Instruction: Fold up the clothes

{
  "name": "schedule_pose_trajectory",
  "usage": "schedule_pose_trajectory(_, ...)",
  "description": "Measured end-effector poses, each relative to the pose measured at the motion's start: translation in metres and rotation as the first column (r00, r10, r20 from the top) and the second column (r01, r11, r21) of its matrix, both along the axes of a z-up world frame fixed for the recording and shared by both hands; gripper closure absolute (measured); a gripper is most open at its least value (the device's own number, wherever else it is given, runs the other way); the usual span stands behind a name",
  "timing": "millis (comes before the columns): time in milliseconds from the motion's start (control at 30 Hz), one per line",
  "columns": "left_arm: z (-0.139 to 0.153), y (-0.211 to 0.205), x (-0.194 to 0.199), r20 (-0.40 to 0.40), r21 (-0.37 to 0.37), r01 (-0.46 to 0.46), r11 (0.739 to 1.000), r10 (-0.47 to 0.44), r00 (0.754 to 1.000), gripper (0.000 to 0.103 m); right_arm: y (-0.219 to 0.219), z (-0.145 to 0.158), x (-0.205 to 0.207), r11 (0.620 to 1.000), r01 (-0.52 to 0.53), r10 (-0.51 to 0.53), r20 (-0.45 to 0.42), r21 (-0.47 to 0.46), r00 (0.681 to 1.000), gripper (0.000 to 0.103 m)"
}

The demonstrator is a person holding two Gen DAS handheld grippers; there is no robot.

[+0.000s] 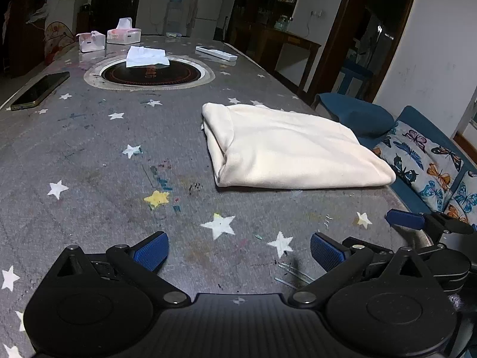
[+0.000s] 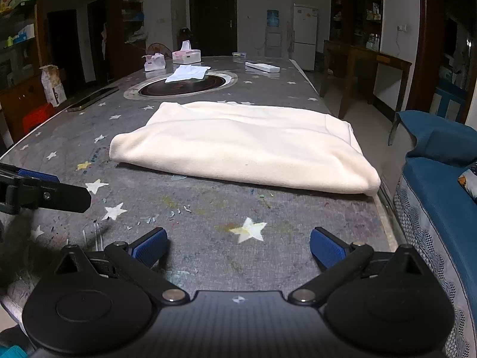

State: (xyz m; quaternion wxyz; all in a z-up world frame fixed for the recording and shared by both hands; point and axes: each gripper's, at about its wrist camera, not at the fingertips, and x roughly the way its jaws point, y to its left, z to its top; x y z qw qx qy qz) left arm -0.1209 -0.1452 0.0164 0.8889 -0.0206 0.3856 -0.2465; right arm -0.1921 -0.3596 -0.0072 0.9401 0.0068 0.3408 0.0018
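We see a dim room with white walls [image 2: 396,6], a dark door [image 2: 213,18], a white fridge [image 2: 304,34], wooden shelves [image 2: 357,12] and a blue sofa [image 2: 438,179] beside the star-patterned table [image 2: 208,253].

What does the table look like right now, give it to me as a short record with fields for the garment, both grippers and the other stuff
garment: cream garment, folded flat, near the table's sofa-side edge
left gripper: open, holding nothing, short of the garment
right gripper: open, holding nothing, short of the garment
table: grey cover with white stars
other items: phone, two tissue boxes, loose white tissue, white remote
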Motion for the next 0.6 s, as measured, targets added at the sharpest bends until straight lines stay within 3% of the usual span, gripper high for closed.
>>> schedule_pose_trajectory(600,-0.0017,-0.0059,0.0018,-0.024,0.033,-0.008,0.999,0.009,1.0,0.0,0.001,-0.0002,0.0012,1.0,0.006,-0.006,-0.013,-0.009,1.0,0.0)
